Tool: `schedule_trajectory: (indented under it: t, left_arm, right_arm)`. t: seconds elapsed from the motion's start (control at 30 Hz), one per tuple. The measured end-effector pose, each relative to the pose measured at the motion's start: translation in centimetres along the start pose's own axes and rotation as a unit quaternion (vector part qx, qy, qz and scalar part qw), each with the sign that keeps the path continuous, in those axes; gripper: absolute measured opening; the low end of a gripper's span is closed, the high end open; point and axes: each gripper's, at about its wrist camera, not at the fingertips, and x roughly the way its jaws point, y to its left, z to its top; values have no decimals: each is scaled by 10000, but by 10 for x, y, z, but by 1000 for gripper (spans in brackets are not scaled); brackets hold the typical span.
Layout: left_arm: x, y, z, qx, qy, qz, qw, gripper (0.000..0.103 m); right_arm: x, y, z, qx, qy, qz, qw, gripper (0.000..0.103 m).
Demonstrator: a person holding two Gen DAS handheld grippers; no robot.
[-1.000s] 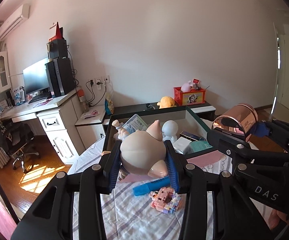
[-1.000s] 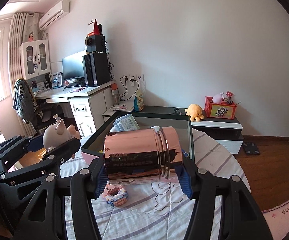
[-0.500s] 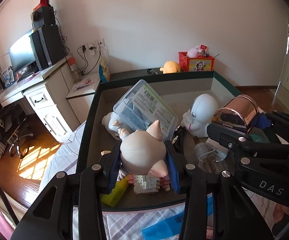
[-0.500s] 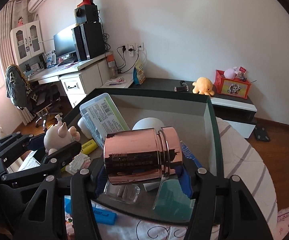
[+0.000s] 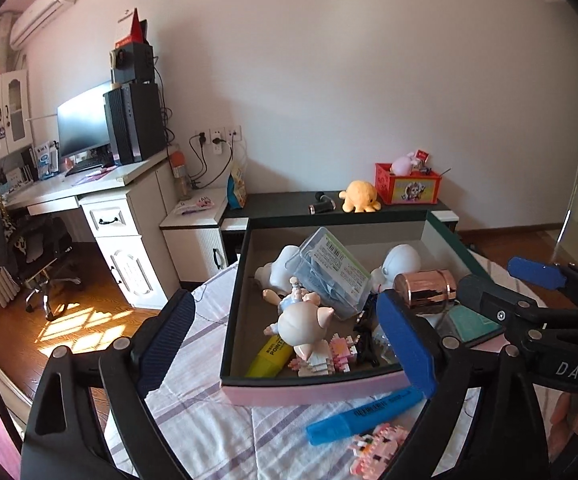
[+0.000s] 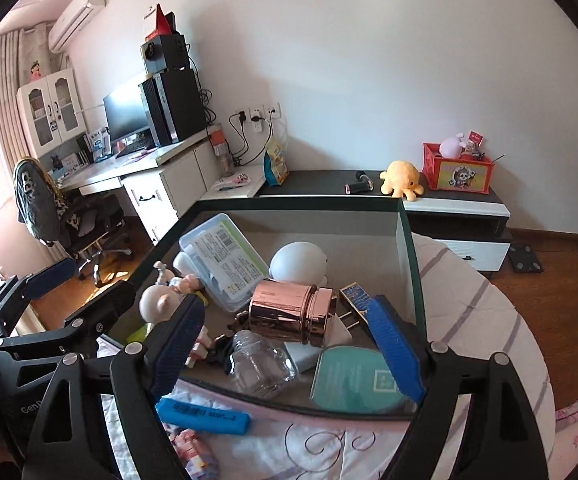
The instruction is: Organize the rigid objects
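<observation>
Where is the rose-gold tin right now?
In the right wrist view, the rose-gold tin lies on its side inside the box, between the clear jar and the white figure.

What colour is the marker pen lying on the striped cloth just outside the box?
Blue: the marker pen with dark lettering lies before the box; clearest in the left wrist view.

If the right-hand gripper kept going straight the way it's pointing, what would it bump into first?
Most likely the rose-gold metal canister lying on its side in the box, straight ahead of the open right gripper. The clear glass jar sits nearer but lower, so depth leaves some doubt.
</observation>
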Motion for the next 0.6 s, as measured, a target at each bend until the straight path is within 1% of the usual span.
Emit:
schedule_trajectory:
  t: [0.1,0.23,0.37,0.47,0.6]
  left_arm:
    - [-43,6,-4,-126,-250,3,9996,100]
    - [-103,5,-15,-243,-662,92,9975,103]
    - [-154,-1,-27,-252,-982,114,9948,103]
    - [-183,-7,-37,-193,-1090,147,9937,103]
    - [-213,-11,-48,-144,-1202,63,9926,103]
  right_arm:
    - [-36,12,-6,-32,-227,66,9997,85]
    - [-88,32,-18,-121,-534,77,9985,86]
    - [-136,51,-38,-199,-819,-140,9963,86]
    - [-172,60,-54,-195,-1106,-339,9931,86]
    - [-207,66,-71,-214,-1232,-587,9904,86]
